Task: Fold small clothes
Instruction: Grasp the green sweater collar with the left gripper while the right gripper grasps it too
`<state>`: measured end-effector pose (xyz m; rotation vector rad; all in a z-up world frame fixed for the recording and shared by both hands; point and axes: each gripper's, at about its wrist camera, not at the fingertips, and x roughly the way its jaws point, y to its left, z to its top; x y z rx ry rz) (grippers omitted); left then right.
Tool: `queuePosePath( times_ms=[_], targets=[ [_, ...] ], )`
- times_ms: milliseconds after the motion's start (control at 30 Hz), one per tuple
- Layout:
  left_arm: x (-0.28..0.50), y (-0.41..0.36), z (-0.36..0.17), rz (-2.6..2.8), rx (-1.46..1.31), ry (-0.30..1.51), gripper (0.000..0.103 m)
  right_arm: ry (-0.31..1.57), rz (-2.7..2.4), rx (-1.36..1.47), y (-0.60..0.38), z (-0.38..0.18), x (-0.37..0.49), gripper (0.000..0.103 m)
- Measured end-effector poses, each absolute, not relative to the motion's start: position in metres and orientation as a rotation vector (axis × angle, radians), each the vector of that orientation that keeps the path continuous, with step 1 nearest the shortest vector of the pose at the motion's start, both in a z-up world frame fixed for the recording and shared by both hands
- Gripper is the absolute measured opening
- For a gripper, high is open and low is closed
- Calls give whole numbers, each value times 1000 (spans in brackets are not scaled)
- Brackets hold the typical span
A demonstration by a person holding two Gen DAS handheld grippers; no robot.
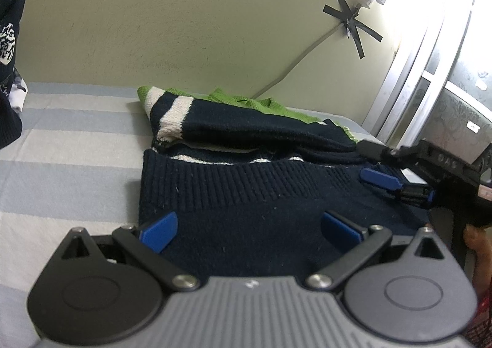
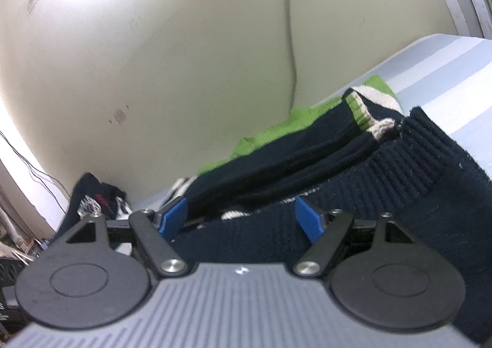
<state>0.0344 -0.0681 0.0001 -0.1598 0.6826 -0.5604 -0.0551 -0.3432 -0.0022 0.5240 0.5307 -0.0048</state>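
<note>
Two grippers sit over a navy sweater (image 1: 246, 218) lying on the striped bedsheet (image 1: 61, 138). The left gripper (image 1: 249, 226) has its blue pads spread wide above the knit, gripping nothing. The right gripper (image 2: 243, 218), at three o'clock in the left wrist view, also stands with jaws apart, cloth between them but not pinched. A folded sleeve with white and green stripes (image 1: 172, 114) lies across the sweater at twelve o'clock. Another dark garment (image 1: 9, 71) hangs at nine o'clock.
</note>
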Motion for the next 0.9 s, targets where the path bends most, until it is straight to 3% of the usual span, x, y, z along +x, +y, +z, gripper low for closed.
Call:
queuePosePath(
  times_ms=[167,300,400,533,867,900],
  targets=[
    [36,-67,3,-579,-143,699,103,576,8,562,-349,-4,-50,77],
    [50,-48,30,-586,-96,661,103,568,20,459,-363,27,-54,76],
    [88,-37,65,-515,-55,593,103,535,-30,326,-383,62,-39,75],
    [179,-67,85,-499,19,649,103,599,-49,272,-412,86,33,74],
    [324,-161,26,-415,15,855,102,858,-47,305,-418,9,202,75],
    [329,-165,20,-417,8,868,94,881,-36,289,-415,0,209,75]
  ],
)
